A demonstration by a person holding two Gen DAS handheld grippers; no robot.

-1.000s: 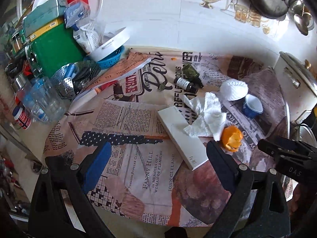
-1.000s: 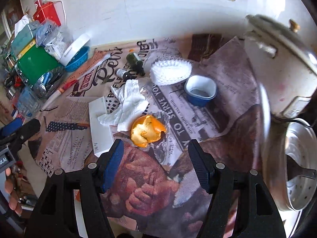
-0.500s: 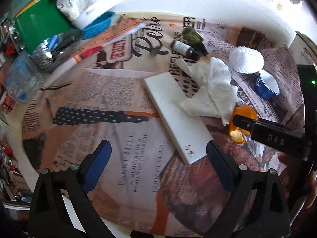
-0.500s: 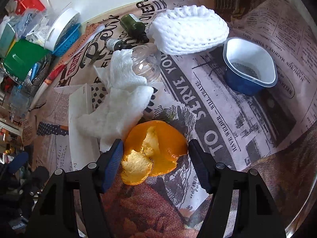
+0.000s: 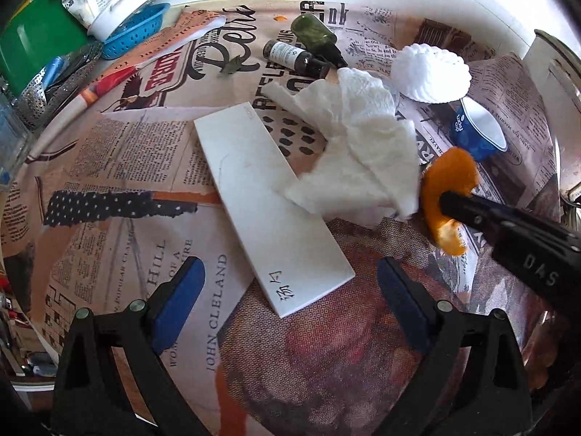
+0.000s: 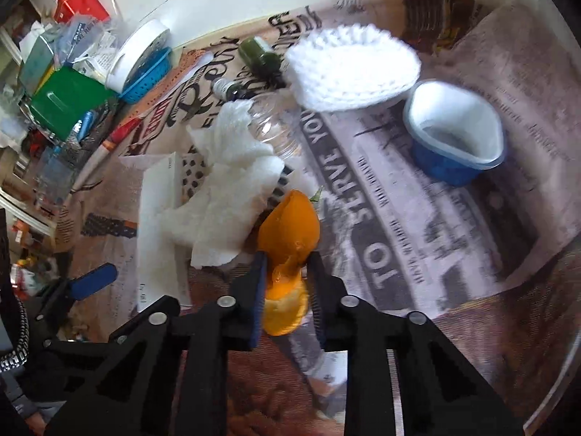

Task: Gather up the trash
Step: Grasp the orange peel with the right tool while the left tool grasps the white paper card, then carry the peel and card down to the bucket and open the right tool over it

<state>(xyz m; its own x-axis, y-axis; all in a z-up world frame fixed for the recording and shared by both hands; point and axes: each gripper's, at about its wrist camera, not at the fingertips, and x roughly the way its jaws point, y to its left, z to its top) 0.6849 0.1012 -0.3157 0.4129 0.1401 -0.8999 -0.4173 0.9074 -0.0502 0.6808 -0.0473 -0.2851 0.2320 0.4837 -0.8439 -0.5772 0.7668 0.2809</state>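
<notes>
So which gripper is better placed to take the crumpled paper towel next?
Left. The left gripper is open and empty over the white card beside the paper towel. The right gripper is closing on the orange peel, so it is occupied.

The crumpled tissue covers one corner of the white card and most of what looks like a clear bottle behind it; the blue cup beyond is motion-blurred.
</notes>
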